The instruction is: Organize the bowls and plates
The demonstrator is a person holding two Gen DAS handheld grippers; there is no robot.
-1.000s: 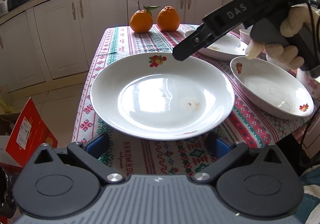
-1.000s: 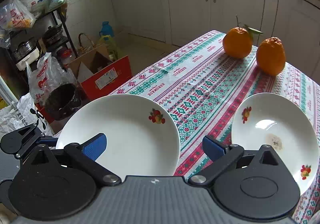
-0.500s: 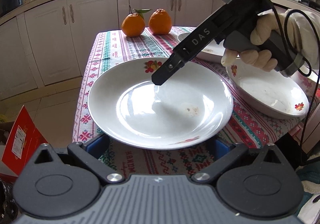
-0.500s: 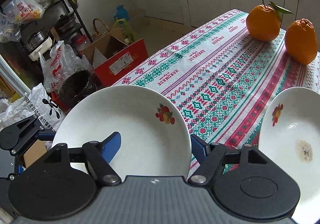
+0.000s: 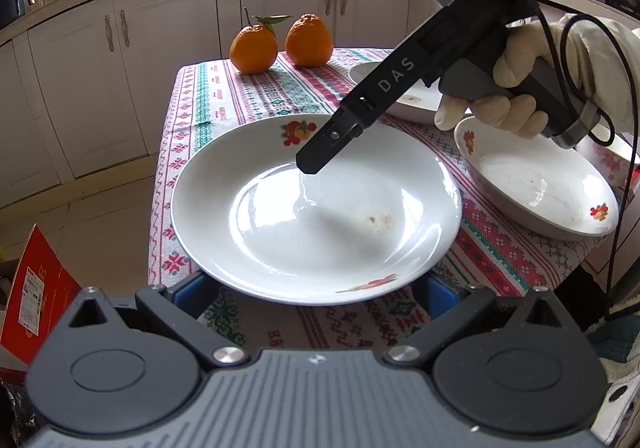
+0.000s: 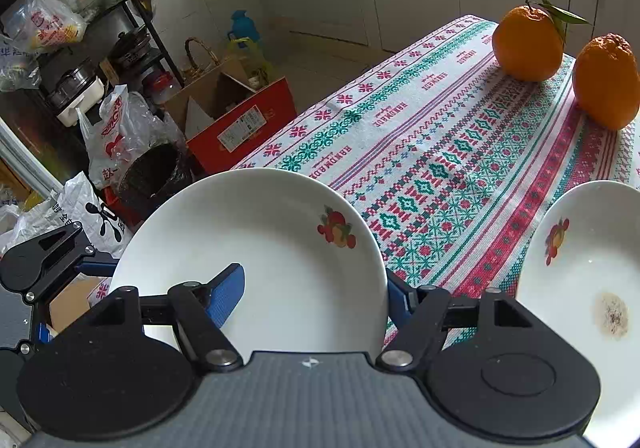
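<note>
A large white plate (image 5: 316, 207) with a fruit print sits on the patterned tablecloth (image 5: 260, 95) near the front left corner; it also shows in the right wrist view (image 6: 280, 260). My left gripper (image 5: 316, 292) is open, its blue fingers either side of the plate's near rim, below it. My right gripper (image 6: 316, 296) is open and straddles the plate's rim: its left finger (image 6: 226, 294) lies over the plate, its right one outside the rim. A white bowl (image 5: 536, 187) sits to the right, and another plate (image 6: 580, 288) behind.
Two oranges (image 5: 280, 41) stand at the far end of the table. A red cardboard box (image 6: 240, 119), bags and a dark basket (image 6: 154, 175) lie on the floor left of the table. White kitchen cabinets (image 5: 120, 59) stand behind.
My right gripper has come down from above the table onto the large plate, its finger now over the plate's inside. My left gripper has hardly moved.
</note>
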